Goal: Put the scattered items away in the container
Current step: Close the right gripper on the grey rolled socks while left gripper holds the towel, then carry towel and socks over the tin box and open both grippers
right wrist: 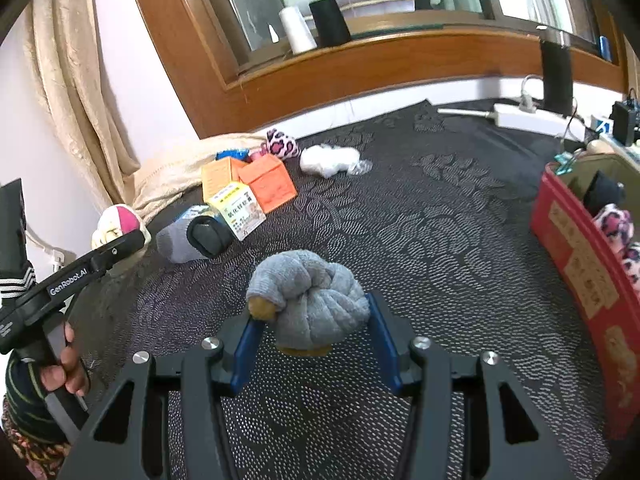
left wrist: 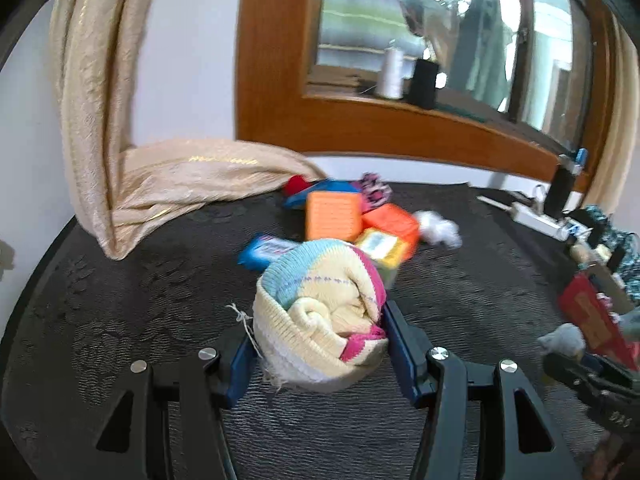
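Jaws both clamped: left gripper (left wrist: pixel 320 354) on pastel rolled sock (left wrist: pixel 320 312), right gripper (right wrist: pixel 314 344) on grey rolled sock (right wrist: pixel 310 300), both raised above dark tablecloth (right wrist: pixel 440 240). Farther: orange boxes (right wrist: pixel 266 182) clustered; red container (right wrist: pixel 580 272) at right.

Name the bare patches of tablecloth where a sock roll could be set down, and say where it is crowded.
Free: the wide stretch of cloth between the grey roll and the red box, and the cloth left of the striped roll, below the curtain. Crowded: around the orange cartons.
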The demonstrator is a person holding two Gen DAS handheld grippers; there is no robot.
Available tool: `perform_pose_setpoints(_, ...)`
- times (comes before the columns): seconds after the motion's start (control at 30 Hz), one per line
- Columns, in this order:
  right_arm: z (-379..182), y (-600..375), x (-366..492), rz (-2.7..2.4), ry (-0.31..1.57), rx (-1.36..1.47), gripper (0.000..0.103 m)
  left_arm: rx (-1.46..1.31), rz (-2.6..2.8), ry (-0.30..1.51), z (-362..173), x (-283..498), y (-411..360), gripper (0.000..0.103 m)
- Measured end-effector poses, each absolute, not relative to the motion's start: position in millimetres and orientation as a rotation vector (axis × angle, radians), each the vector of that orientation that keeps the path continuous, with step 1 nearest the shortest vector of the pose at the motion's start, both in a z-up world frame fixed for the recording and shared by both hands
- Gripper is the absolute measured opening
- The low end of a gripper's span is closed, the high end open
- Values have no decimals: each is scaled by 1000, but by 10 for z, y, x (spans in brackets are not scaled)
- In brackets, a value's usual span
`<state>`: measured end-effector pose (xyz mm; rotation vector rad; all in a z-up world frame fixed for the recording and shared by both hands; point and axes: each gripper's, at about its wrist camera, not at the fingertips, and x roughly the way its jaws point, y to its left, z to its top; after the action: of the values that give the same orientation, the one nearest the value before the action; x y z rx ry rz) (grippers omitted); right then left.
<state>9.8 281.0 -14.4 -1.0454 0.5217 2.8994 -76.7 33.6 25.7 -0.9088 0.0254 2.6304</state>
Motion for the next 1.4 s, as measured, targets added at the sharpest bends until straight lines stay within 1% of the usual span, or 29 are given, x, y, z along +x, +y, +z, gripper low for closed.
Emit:
perform_pose_setpoints(0.3, 133, 3026, 488, 2898, 493, -874, 54, -856, 2508, 67, 385, -522, 950, 59)
perform_pose_setpoints(0.63, 307, 3583, 1020, 2790, 573, -692, 54, -797, 2366, 117, 523, -256, 1670, 59)
perform_pose_setpoints(0.83, 415, 3960, 1410, 2692, 588, -555, 54, -770, 2271, 171, 563, -82, 2188, 59)
perform_pose_setpoints(1.17, 325, 4596, 1763, 2498, 650, -500, 54, -751, 2070, 266, 525, 280, 3128, 59)
perform_pose_setpoints(1.4, 242, 4944, 1922, 2398, 677, -481, 54, -752, 1991, 313, 521, 266, 3715, 59)
